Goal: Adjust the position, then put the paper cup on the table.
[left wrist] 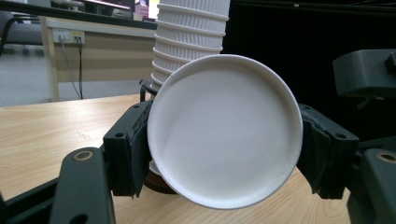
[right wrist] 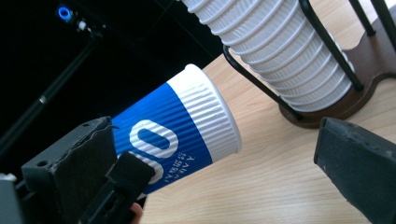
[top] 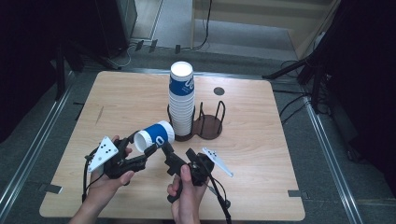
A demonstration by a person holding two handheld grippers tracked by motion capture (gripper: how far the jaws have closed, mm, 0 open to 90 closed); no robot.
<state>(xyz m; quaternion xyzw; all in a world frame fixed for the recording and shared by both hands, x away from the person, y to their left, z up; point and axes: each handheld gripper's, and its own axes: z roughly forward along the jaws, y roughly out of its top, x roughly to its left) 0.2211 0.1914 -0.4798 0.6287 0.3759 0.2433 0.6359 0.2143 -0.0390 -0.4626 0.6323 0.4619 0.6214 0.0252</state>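
Observation:
A blue-and-white ribbed paper cup [top: 156, 134] lies on its side above the wooden table [top: 261, 140]. My left gripper [top: 139, 150] is shut on its base end. In the left gripper view the cup's white round bottom [left wrist: 224, 130] sits squeezed between both black jaws of that gripper [left wrist: 224, 158]. My right gripper [top: 176, 153] is just right of the cup, with its jaws wide open. In the right gripper view the cup [right wrist: 177, 135] lies ahead near the left jaw, and the right gripper [right wrist: 215, 177] touches nothing. A tall stack of matching cups [top: 182, 100] stands in a black wire holder.
The wire cup holder [top: 208, 125] has a second, empty ring to the right of the stack. The stack [right wrist: 275, 51] rises close behind the held cup. A small dark round spot [top: 218, 91] marks the table's far side. Stands and cables ring the table.

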